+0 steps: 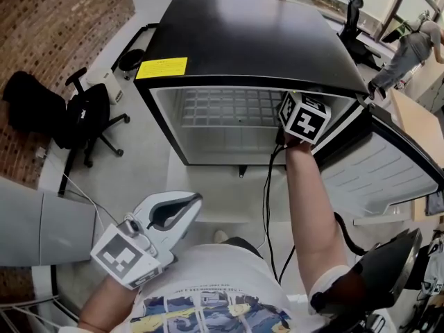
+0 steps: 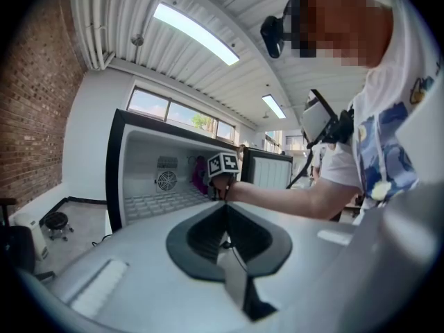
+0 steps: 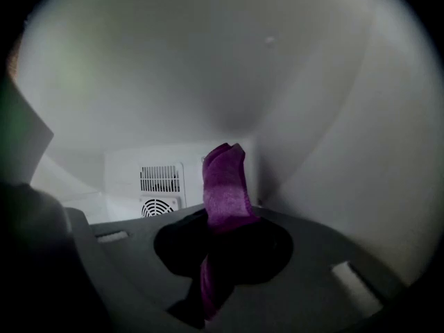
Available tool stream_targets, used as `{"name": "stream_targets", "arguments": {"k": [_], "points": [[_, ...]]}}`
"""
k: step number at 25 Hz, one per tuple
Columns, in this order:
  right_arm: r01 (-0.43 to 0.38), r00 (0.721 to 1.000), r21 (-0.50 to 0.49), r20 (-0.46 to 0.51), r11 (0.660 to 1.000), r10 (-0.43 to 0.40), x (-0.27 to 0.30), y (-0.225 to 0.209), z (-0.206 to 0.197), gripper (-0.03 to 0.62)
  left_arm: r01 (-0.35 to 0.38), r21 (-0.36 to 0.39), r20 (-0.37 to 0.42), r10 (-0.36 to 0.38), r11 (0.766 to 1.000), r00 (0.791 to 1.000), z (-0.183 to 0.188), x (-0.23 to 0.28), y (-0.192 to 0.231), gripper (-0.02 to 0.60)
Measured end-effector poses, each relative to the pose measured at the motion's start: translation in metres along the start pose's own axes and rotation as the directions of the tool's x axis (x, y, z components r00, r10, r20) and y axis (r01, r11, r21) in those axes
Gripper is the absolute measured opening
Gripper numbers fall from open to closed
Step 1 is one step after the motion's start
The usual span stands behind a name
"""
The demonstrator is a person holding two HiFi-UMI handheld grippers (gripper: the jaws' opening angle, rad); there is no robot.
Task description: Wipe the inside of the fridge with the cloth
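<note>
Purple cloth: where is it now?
In the right gripper view, the purple fabric cloth is clamped in the right tongs inside the black mini fridge, near its right wall, just right of the white rear fan vent.

Purple cloth (image 3: 223, 186), black-and-white fridge (image 1: 243, 40)

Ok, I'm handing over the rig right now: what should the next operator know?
Left gripper: shut, empty, low by the person's body, outside the fridge.
Right gripper: inside the fridge, shut on the purple cloth, which stands up near the rear right corner.
Door: open.
Done: cloth gripped and inside. How much is wiped cannot be told.
Left: wipe the walls and shelf.
</note>
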State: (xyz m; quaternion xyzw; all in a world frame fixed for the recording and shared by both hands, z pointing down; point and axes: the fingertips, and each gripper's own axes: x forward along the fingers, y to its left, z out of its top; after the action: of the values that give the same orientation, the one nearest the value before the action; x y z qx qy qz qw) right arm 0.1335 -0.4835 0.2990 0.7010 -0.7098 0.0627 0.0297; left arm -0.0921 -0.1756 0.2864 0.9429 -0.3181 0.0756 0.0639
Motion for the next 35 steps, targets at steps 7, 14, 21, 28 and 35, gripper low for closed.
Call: {"name": "stream_targets", "arguments": {"k": [7,14,21,28,35], "points": [[-0.023,0.997,0.000,-0.079,1.000,0.023,0.018,0.005,-0.019,0.054,-0.015,-0.020,0.006,0.015,1.000,1.000,0.004,-0.002,0.000,0.006],[-0.102,0.989,-0.022,-0.108,0.995,0.099,0.027,0.034,-0.022,0.054,-0.039,-0.060,0.021,0.040,0.997,0.999,0.009,-0.005,0.002,0.006],[-0.169,0.981,-0.078,-0.110,0.983,0.160,0.027,0.065,-0.021,0.054,-0.063,-0.019,0.012,0.063,0.998,0.998,0.001,-0.016,0.008,0.006],[-0.252,0.965,-0.140,-0.114,0.957,0.238,0.025,0.107,-0.019,0.054,-0.078,-0.045,0.012,0.079,0.996,0.997,0.003,-0.021,0.006,0.006],[-0.329,0.942,-0.170,-0.122,0.929,0.311,0.023,0.144,-0.022,0.054,-0.129,-0.060,0.014,0.130,0.990,0.991,0.000,-0.033,0.010,0.006]]}}
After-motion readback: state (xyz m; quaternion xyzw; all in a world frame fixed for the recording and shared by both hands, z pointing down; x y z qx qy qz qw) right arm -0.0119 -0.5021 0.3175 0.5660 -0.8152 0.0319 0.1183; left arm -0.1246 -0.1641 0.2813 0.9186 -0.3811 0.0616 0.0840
